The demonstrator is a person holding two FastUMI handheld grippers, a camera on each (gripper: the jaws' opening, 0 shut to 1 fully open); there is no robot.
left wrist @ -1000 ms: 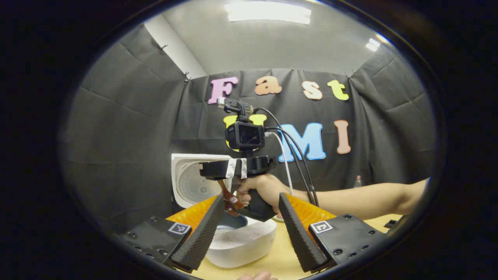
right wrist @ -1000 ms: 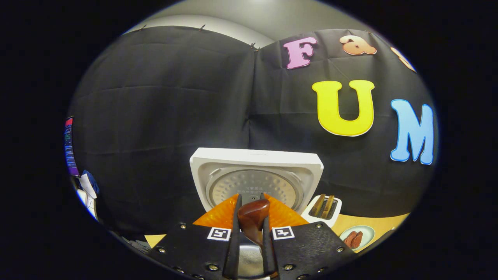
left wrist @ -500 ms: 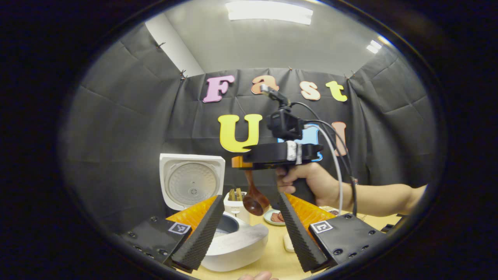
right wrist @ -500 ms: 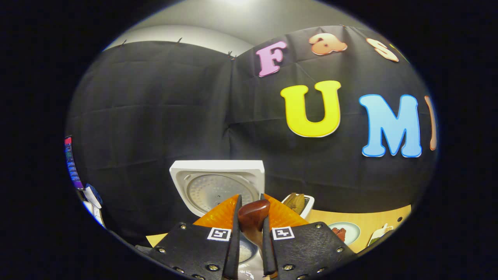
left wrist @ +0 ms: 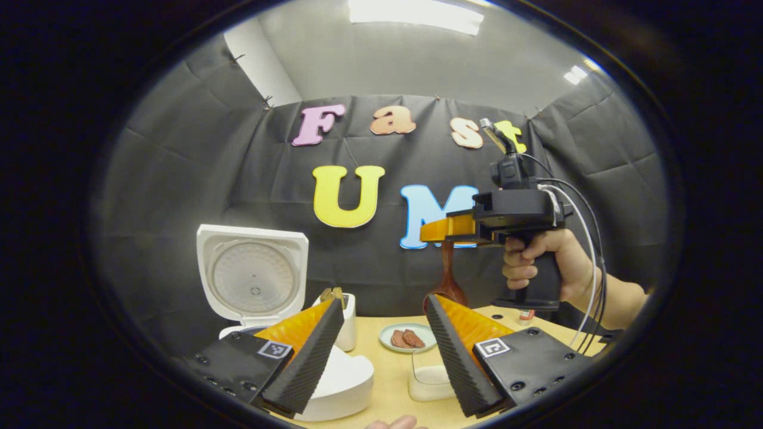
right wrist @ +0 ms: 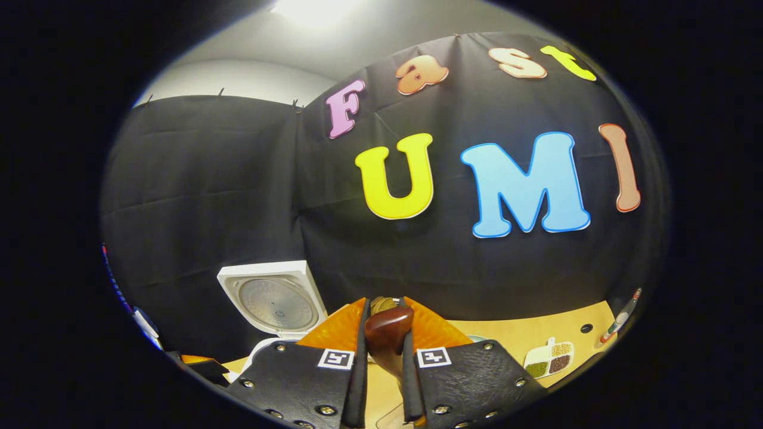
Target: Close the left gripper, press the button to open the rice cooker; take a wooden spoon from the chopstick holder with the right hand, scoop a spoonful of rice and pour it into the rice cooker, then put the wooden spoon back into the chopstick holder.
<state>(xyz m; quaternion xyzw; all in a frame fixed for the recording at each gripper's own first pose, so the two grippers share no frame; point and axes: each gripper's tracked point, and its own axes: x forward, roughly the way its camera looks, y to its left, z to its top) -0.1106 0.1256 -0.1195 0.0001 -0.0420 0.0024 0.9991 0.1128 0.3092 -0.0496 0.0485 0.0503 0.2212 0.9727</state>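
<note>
Left gripper view: the left hand-held gripper (left wrist: pixel 384 333) sits at the bottom of the frame with its fingers spread wide apart, gripping nothing. Between and behind them lies the wooden table (left wrist: pixel 393 381).

Rice cooker (left wrist: pixel 253 280) at lower left, lid swung fully up so its round inner plate faces the camera; the white body is partly hidden behind the left finger. Just right of the lid stands the white chopstick holder (left wrist: pixel 347 322), with pale stick ends showing at its top. A small plate (left wrist: pixel 406 338) with reddish-brown pieces rests at centre, near the holder. In front of it, low between the fingers, a clear container (left wrist: pixel 430 375); its contents cannot be made out.

Right of centre, a hand (left wrist: pixel 539 268) grips the handle of the right hand-held gripper (left wrist: pixel 432 231), raised above the table, fingers pointing toward frame left. The wooden spoon (left wrist: pixel 447 280) hangs from those fingers, handle pinched at top, bowl lowest, partly hidden behind the near finger. Cables trail from the gripper's rear.

Right gripper view: the right hand-held gripper (right wrist: pixel 384 333) is clamped on the wooden spoon's (right wrist: pixel 387 336) dark handle, both fingers pressed against it. The open rice cooker (right wrist: pixel 271 301) sits at lower left. At lower right on the table (right wrist: pixel 530 333), a small divided tray (right wrist: pixel 549 357) holding green and brown bits, and a pen-like object (right wrist: pixel 620 322) near the frame edge.
</note>
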